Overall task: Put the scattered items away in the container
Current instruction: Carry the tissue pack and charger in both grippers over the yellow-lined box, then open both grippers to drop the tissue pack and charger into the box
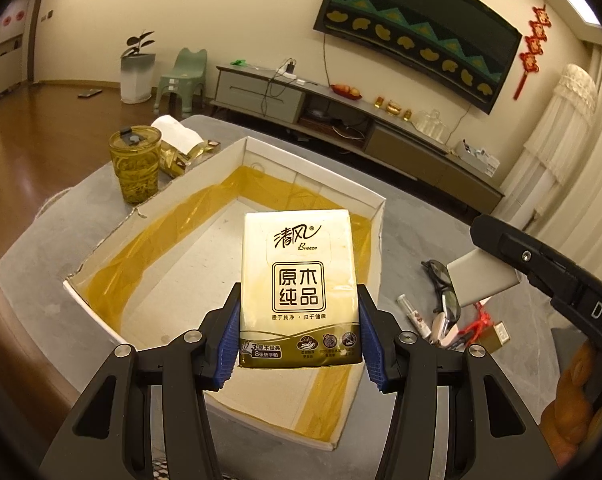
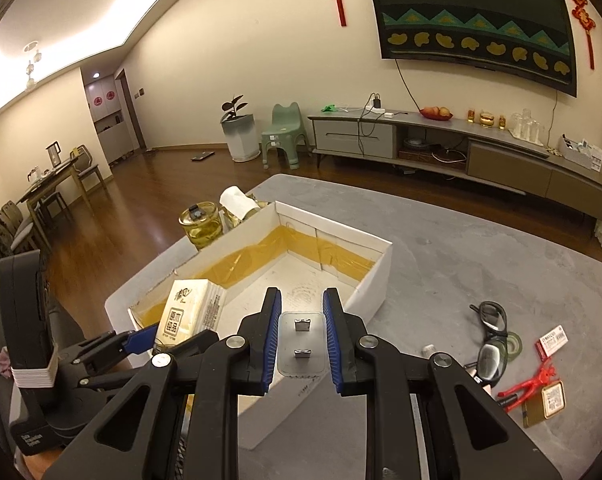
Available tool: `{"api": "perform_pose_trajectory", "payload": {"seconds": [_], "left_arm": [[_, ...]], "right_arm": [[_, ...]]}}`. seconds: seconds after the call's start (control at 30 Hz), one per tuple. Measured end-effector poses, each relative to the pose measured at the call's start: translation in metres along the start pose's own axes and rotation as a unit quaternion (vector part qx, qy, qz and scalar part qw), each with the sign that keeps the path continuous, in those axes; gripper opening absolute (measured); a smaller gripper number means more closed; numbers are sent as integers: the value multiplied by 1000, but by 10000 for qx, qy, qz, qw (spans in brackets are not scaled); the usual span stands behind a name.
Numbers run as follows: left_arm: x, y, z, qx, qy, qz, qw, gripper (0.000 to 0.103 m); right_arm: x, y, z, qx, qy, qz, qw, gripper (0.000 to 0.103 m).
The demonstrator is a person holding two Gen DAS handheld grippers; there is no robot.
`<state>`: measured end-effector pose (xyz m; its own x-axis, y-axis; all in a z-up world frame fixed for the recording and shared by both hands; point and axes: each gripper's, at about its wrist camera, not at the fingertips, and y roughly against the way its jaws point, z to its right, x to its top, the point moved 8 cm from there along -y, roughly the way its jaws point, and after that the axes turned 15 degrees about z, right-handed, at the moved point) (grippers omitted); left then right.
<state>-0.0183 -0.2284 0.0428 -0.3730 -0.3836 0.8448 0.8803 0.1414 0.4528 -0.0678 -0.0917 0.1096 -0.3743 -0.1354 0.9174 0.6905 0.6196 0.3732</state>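
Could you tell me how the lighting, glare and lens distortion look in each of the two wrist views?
Left wrist view: warm yellowish cast, glare whitening the top of the glossy cream tissue pack, strong fisheye bending of the wall-mounted dark television, black vignette corners. Right wrist view: bright ceiling light strip overexposed, white cardboard box evenly lit, focus sharp.

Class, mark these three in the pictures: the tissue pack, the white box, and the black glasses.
tissue pack (image 1: 299, 280): left wrist view, on the middle of its printed front.
white box (image 2: 375, 276): right wrist view, on its outer right wall.
black glasses (image 2: 489, 342): right wrist view, on the frame's bridge between the lenses.
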Motion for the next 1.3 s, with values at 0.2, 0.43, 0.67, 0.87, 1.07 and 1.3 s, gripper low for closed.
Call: {"api": "perform_pose_trajectory", "payload": {"seconds": [0.2,0.43,0.67,0.87,1.07,1.3], "left_arm": [[2,-8,-8,137,-4,-68,9999,54],[0,-19,-21,336,70,-216,9992,54],[-1,-28,-31,474,146,-322,9983,54],[-2,-37,-36,493,204,-467,9975,54],[-8,-53,-37,492,212,-802,9953,56],[-15,-55,-42,479,231,-1001,9936,56]], "right_arm": [[8,-15,-10,161,-60,-64,9998,23],[12,-37,-24,448,-281,-284,9982,23],[11,-61,-36,560,-337,-500,9966,23],[8,-78,-43,553,-257,-647,9960,23],[1,-99,-43,437,-205,-818,9955,23],[-12,-106,-36,489,-229,-902,9945,57]]}}
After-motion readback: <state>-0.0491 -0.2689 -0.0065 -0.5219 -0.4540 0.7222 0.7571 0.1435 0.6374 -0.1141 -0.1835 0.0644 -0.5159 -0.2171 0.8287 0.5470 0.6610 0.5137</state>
